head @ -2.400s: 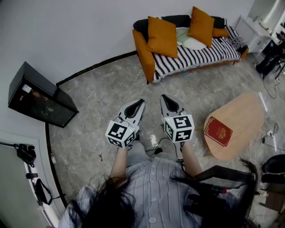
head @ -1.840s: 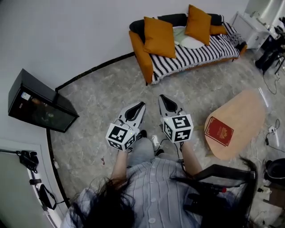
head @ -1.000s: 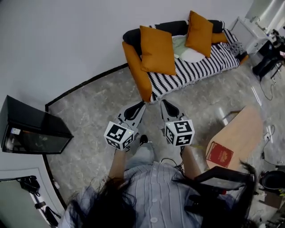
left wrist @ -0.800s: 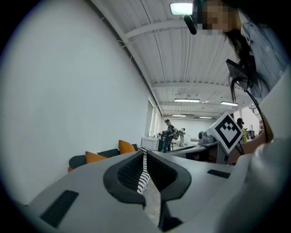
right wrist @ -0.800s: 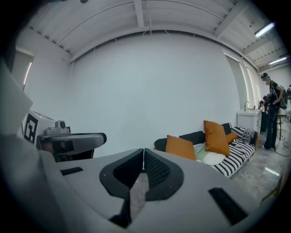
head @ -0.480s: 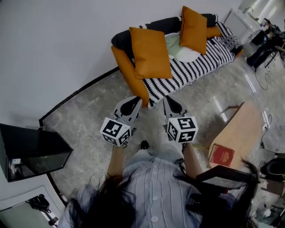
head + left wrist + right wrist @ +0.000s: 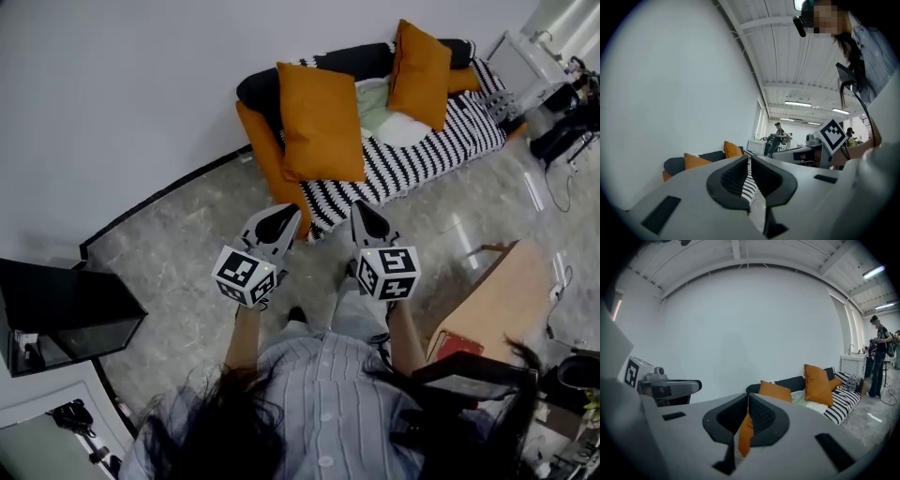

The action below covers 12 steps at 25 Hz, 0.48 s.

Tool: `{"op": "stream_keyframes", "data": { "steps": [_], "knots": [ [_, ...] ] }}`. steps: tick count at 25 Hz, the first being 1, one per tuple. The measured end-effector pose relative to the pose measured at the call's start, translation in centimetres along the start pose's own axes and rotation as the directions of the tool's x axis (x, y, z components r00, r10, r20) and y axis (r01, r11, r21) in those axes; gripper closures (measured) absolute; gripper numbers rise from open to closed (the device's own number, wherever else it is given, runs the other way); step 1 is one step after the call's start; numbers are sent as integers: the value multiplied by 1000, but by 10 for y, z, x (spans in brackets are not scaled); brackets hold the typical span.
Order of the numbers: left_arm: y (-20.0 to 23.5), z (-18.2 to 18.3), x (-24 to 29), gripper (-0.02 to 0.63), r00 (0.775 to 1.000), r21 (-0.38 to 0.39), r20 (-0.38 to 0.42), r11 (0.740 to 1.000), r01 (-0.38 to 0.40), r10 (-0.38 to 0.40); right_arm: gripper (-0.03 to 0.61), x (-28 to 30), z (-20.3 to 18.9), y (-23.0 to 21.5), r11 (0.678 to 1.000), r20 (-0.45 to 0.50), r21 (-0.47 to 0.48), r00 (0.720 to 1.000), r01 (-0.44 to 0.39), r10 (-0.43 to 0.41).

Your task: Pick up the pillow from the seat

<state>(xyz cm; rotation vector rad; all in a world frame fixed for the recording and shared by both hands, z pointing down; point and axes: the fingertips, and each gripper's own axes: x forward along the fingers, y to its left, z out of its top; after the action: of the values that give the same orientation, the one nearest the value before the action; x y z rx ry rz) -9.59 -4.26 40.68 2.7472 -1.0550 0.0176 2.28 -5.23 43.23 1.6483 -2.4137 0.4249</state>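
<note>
Two large orange pillows stand on a sofa (image 7: 427, 157) with a black-and-white striped cover: one (image 7: 321, 120) at its left end, the other (image 7: 419, 61) further right. A pale cushion (image 7: 382, 101) lies between them. In the head view my left gripper (image 7: 292, 211) and right gripper (image 7: 358, 205) are side by side over the floor, pointing at the sofa's near left corner, short of it. Both are shut and hold nothing. The right gripper view shows the same pillows (image 7: 776, 391) (image 7: 818, 384) beyond its closed jaws (image 7: 748, 397); the left gripper (image 7: 749, 159) sees them far off (image 7: 696, 161).
A black cabinet (image 7: 66, 314) stands at the left wall. A wooden table (image 7: 497, 291) with a red book (image 7: 455, 346) is at my right. A white unit (image 7: 530, 42) sits past the sofa's far end. A person (image 7: 877, 357) stands in the background.
The sofa has come nearer and larger in the head view as I walked toward it. The table and cabinet slid toward the frame's edges. Both grippers stayed shut.
</note>
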Motion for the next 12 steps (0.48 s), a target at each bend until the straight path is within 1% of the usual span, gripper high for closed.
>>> {"op": "stream_keyframes", "data": {
  "steps": [4,9,12],
  "knots": [
    [13,6,51,603,999,-11,3,999,-48,48,560,31,20,-50,999,-6,-17,999,-31,31],
    [7,23,123,603,997,-7,21,998,-69,69,560,62,50,-110,996,-10,-45,997,-79,79],
    [5,24,162,603,997,2,5,997,-78,78,560,79,59,-142,993,-23,-53,995,-103,102]
  ]
}}
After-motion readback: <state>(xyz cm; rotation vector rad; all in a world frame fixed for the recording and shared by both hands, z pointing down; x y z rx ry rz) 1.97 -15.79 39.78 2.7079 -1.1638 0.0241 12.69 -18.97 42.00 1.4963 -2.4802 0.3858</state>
